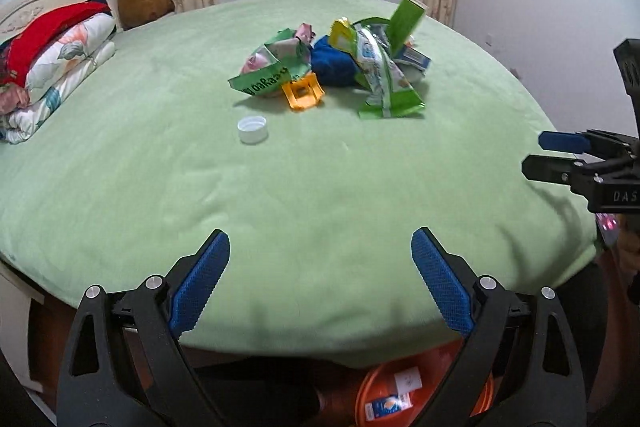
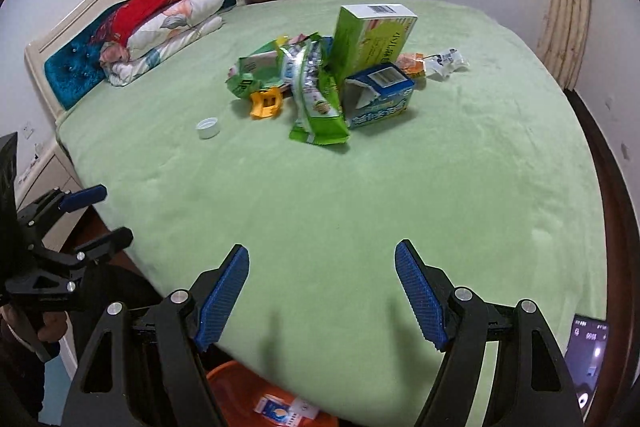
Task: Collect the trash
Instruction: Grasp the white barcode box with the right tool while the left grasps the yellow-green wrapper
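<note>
Left wrist view: my left gripper (image 1: 320,279) hangs over the near edge of the green bedspread (image 1: 304,187), jaws spread wide, nothing between them
Trash pile: I see green wrappers (image 1: 390,83), an orange plastic piece (image 1: 302,93) and a tall green box (image 1: 404,23) heaped mid-bed, well apart from my gripper
Bottle cap (image 1: 252,129): white, alone, near the pile's left side
Orange basin (image 1: 370,393): on the floor below the bed edge, small cartons inside

Right wrist view: my right gripper (image 2: 322,297) has its jaws apart and empty above the bedspread
Blue-and-white carton (image 2: 378,95): torn open, touching the green box
Left gripper: visible at the left edge, jaws parted
Phone (image 2: 588,359): lit, lower right
</note>
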`<state>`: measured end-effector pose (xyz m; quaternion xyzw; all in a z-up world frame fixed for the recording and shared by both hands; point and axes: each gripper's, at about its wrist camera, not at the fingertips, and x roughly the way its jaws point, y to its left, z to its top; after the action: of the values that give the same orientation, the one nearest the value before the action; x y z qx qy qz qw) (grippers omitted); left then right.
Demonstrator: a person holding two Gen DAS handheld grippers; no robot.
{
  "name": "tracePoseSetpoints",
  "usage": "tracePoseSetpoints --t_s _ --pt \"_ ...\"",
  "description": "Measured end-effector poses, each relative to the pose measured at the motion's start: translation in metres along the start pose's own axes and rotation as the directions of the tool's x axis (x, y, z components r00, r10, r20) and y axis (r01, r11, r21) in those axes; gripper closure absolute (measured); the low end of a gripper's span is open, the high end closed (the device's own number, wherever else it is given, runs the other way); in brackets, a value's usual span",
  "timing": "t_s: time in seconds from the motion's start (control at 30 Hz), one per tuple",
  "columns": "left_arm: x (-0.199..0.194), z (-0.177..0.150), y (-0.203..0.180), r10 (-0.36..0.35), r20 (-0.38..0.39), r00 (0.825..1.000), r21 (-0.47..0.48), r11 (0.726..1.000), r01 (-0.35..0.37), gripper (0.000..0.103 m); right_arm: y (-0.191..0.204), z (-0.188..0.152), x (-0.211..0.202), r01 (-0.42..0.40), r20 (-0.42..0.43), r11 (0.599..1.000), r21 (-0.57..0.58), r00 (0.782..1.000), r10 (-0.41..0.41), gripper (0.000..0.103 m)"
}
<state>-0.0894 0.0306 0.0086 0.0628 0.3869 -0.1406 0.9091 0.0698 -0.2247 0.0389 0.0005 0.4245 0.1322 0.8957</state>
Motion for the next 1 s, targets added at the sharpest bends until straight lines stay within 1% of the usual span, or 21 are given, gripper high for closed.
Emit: tracePoseSetpoints --t_s 0.03,0.17,0.27,0.33,0.4,0.43,0.5,0.57,0.7,0.8,0.87,0.9,0.93,0.97,1.0 --pt "0.006 0.004 -0.001 -0.006 -0.004 1.000 -0.007 1.000 0.006 0.013 -0.003 0.001 0.001 0.009 0.002 1.000 -0.004 1.000 -0.009 0.029" --pt "0.019 0.018 0.001 -0.010 -0.003 1.000 -0.023 1.000 0.010 0.013 -0.022 0.030 0.012 0.046 0.029 0.999 0.015 0.998 -0.047 0.029" --pt "0.032 0.034 0.004 0.004 0.011 1.000 -0.025 1.000 -0.003 0.013 -0.034 0.065 0.028 0.053 0.038 0.997 0.050 0.998 -0.055 0.029" --pt "0.040 0.041 0.004 0.027 0.018 0.999 -0.015 1.000 -0.026 0.013 -0.038 0.084 0.037 0.012 0.043 0.996 0.083 0.999 -0.016 0.029" --pt "0.047 0.046 0.003 0.051 0.029 0.998 0.004 0.999 -0.051 0.013 -0.041 0.100 0.044 -0.029 0.053 0.989 0.144 0.998 0.021 0.026" --pt "0.051 0.048 0.002 0.067 0.037 0.997 0.017 0.998 -0.068 0.013 -0.042 0.109 0.048 -0.051 0.064 0.981 0.186 0.997 0.040 0.023" --pt "0.057 0.051 0.000 0.090 0.049 0.995 0.032 0.995 -0.092 0.013 -0.044 0.126 0.054 -0.072 0.077 0.965 0.253 0.996 0.054 0.022" --pt "0.062 0.053 -0.002 0.098 0.057 0.994 0.044 0.994 -0.101 0.013 -0.044 0.142 0.062 -0.080 0.087 0.943 0.324 0.995 0.054 0.022" --pt "0.067 0.055 -0.003 0.087 0.072 0.994 0.052 0.994 -0.091 0.013 -0.049 0.170 0.079 -0.041 0.095 0.883 0.467 0.996 -0.004 0.021" --pt "0.069 0.055 0.001 0.080 0.076 0.994 0.043 0.996 -0.083 0.013 -0.057 0.182 0.099 -0.006 0.064 0.830 0.558 0.997 -0.036 0.021" --pt "0.070 0.055 0.006 0.071 0.074 0.995 0.027 0.997 -0.073 0.013 -0.060 0.188 0.114 0.029 0.024 0.809 0.587 0.998 -0.053 0.022" --pt "0.070 0.055 0.008 0.067 0.072 0.995 0.019 0.997 -0.068 0.013 -0.061 0.189 0.122 0.048 0.001 0.804 0.593 0.998 -0.061 0.025" --pt "0.070 0.055 0.011 0.063 0.071 0.995 0.014 0.998 -0.065 0.013 -0.061 0.190 0.130 0.058 -0.025 0.803 0.593 0.998 -0.054 0.042" --pt "0.070 0.055 0.012 0.064 0.072 0.995 0.013 0.998 -0.065 0.013 -0.062 0.190 0.136 0.059 -0.043 0.805 0.591 0.998 -0.042 0.062" --pt "0.071 0.055 0.014 0.070 0.073 0.995 0.013 0.997 -0.071 0.013 -0.063 0.190 0.141 0.056 -0.058 0.806 0.589 0.998 -0.027 0.067"
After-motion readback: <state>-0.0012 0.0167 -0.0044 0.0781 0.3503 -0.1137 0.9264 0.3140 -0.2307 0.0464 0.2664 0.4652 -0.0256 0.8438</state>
